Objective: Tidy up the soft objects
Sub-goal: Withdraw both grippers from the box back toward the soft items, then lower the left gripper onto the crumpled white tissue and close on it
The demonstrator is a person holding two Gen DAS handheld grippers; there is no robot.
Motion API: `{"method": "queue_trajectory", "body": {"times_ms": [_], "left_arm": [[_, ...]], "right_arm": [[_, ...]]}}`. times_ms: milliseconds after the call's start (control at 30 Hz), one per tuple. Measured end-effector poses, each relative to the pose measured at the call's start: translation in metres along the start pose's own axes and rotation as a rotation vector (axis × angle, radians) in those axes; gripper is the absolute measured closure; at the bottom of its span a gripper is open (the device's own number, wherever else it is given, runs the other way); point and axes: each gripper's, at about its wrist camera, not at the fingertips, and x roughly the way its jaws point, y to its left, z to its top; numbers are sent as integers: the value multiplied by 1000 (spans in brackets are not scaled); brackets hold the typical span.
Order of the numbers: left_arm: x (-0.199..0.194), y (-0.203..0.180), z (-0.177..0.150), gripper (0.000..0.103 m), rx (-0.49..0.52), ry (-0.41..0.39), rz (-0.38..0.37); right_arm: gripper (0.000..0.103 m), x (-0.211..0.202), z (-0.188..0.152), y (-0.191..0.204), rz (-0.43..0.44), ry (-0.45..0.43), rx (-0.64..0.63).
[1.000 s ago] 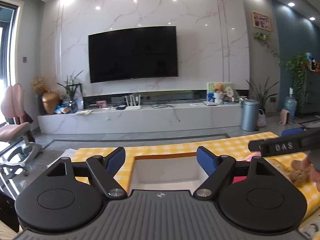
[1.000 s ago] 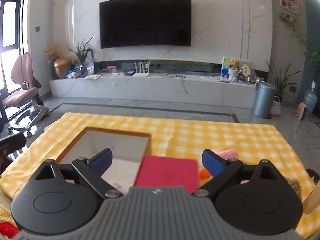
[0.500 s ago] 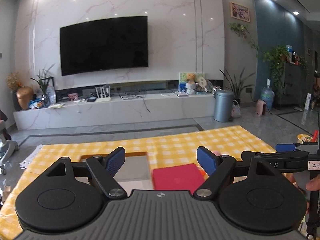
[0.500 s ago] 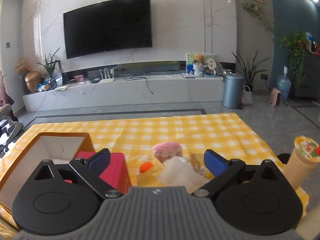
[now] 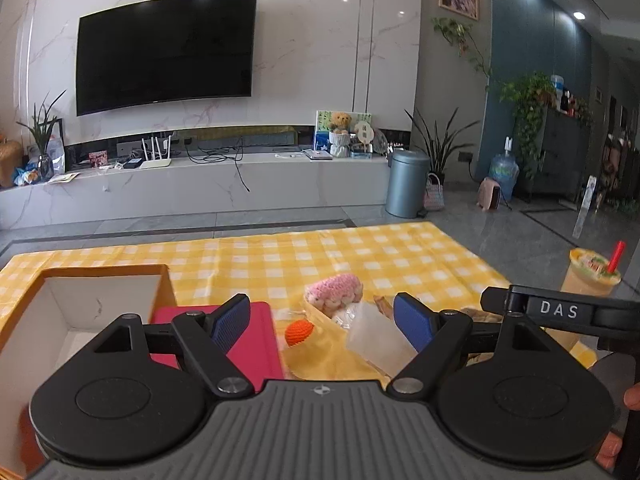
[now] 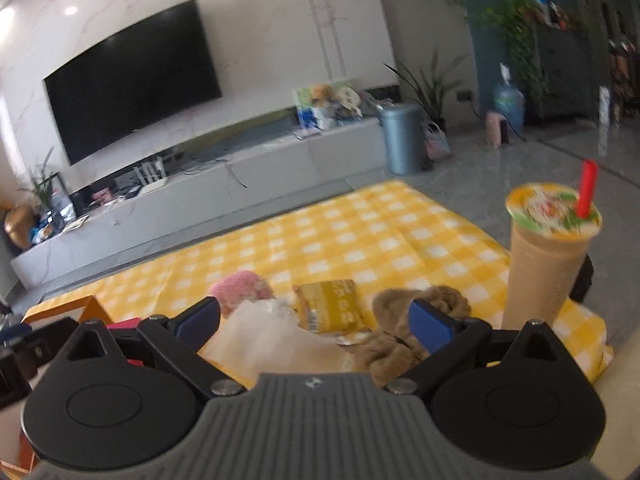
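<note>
Counted on the yellow checked cloth [image 5: 360, 256]: one open cardboard box [image 5: 80, 312], one red flat case [image 5: 256, 344], one pink knitted toy [image 5: 334, 292], one small orange knitted ball [image 5: 299, 332], one clear plastic wrapper [image 5: 376, 336], one yellow snack packet [image 6: 332, 308], one brown fuzzy cloth [image 6: 404, 320], one sealed drink cup [image 6: 544, 256] with a red straw.

The box sat at the cloth's left edge, the red case just beside it on the right. The orange ball lay right of the case, the pink toy just behind the ball, the wrapper touching the toy. The packet lay right of the pink toy, the brown cloth right of the packet, and the cup stood upright at the cloth's right edge.

Left gripper [image 5: 322, 320]: jaws wide apart, nothing between the blue pads, hovering above the case, ball and wrapper, aimed level across the cloth. Right gripper [image 6: 316, 320]: jaws also spread wide, empty, tilted in roll, above the wrapper and brown cloth; whether a pad touched the cloth was unclear. Fingertips of a hand [image 5: 632, 396] showed by the right gripper's body in the left view.
</note>
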Motion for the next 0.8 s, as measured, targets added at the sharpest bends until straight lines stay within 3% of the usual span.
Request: {"method": "queue_trajectory", "body": {"times_ms": [167,233,333,500,800], "left_arm": [[35,-25,-19,7,29,53,36],[46,-26,-29,7,-5,67,65],[59,-25,-42,8,-38,119,76],[53,-37,-58,7,75,113,85],[41,-58,-82,6,110,186,-28]], "right_arm": [[5,35,-10,-22,-9,72,42],[5,43,-15,-27,-54,97,70],[5,54,-19,-36,-33,120,124],[5,74,-22,-35,-13,182,129],[5,76,-24,-36,-25,199,133]]}}
